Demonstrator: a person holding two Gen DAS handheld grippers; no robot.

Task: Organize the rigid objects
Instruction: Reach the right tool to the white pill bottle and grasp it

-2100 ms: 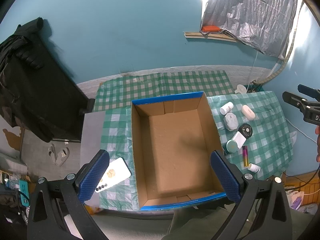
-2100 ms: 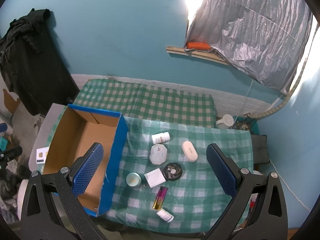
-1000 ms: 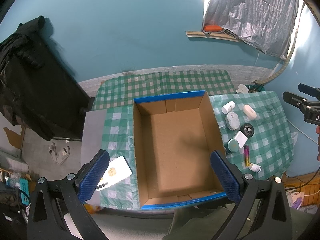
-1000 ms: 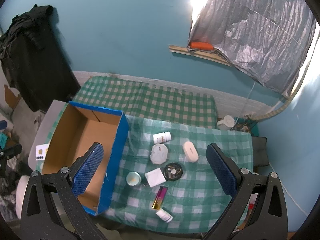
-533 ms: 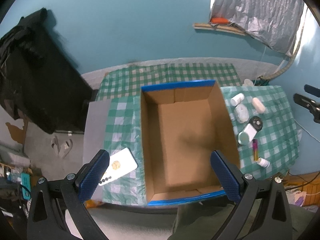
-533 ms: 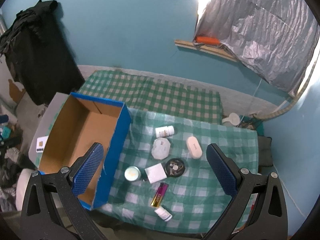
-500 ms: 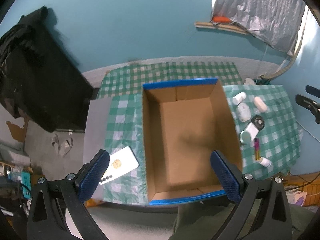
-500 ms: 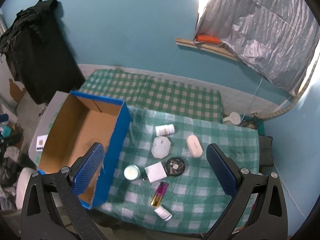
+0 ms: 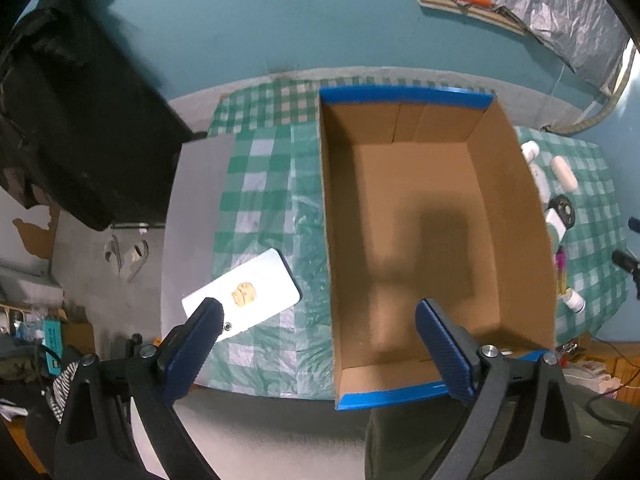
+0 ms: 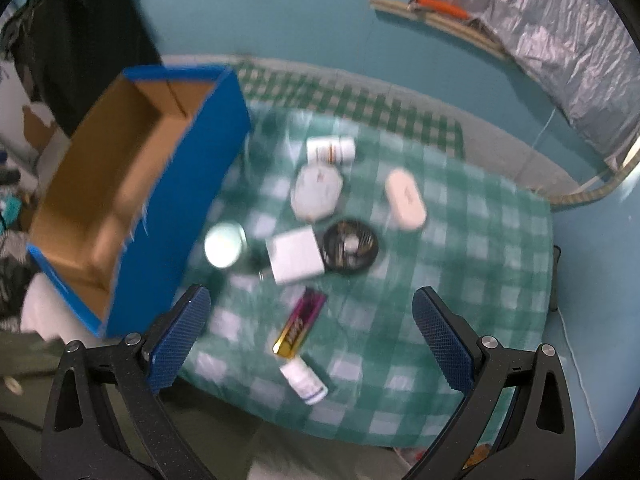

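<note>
An empty cardboard box (image 9: 420, 216) with blue rims (image 10: 224, 120) sits on the green checked table. Right of it lie several small items: a white bottle (image 10: 331, 149), a white octagonal case (image 10: 317, 191), a white oval case (image 10: 405, 199), a black round tin (image 10: 350, 245), a white square box (image 10: 295, 255), a teal jar (image 10: 225, 245), a pink-gold tube (image 10: 300, 322) and a small white bottle (image 10: 304, 377). My right gripper (image 10: 308, 336) hovers open above the tube. My left gripper (image 9: 320, 344) hangs open over the box's near left wall, holding nothing.
A white phone (image 9: 241, 293) lies on the cloth left of the box. A black garment (image 9: 68, 120) hangs at the far left. Blue wall runs behind the table; a silver sheet (image 10: 540, 32) hangs at upper right. The table's near edge drops to the floor.
Both grippers have come down and closer to the table. The left view has slid leftward toward the phone; the right view now closes in on the small items, blurred by motion.
</note>
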